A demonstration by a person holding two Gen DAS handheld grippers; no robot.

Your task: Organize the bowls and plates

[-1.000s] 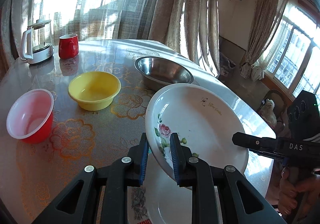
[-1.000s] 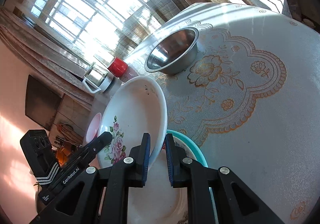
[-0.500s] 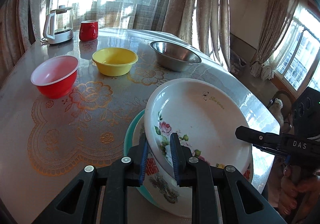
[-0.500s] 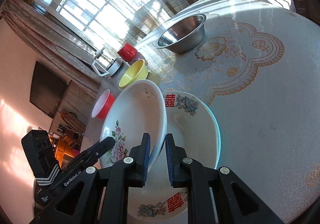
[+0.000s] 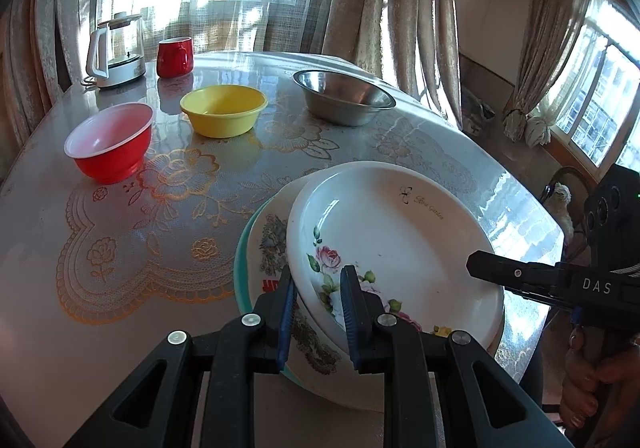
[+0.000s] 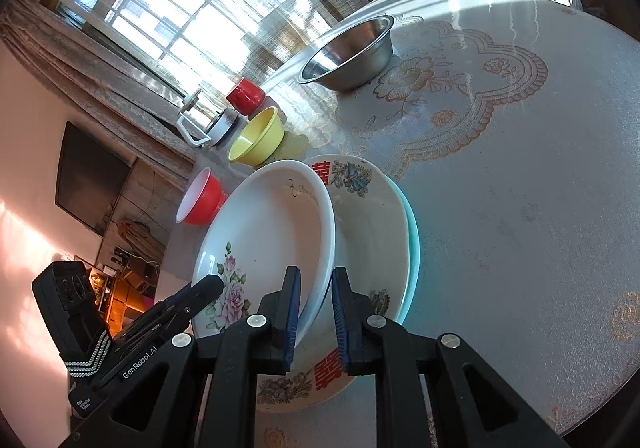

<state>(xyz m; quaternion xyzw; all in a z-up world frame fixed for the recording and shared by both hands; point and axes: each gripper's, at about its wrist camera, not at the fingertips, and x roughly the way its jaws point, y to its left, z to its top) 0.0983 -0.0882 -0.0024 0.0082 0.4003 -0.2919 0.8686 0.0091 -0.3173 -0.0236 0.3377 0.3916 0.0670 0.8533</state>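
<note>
Two hand-held grippers, left [image 5: 317, 302] and right [image 6: 315, 302], pinch opposite rims of the rose plate [image 5: 394, 244], tilted over the patterned plate [image 6: 372, 224] at lower centre; only the right view shows a wall screen [image 6: 94, 178].

table [image 5: 420, 136] with bowls, plates, mug, kettle

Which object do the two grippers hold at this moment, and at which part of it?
Both hold the rose plate by its rim: the left gripper on the near edge, the right gripper on the opposite edge.
</note>
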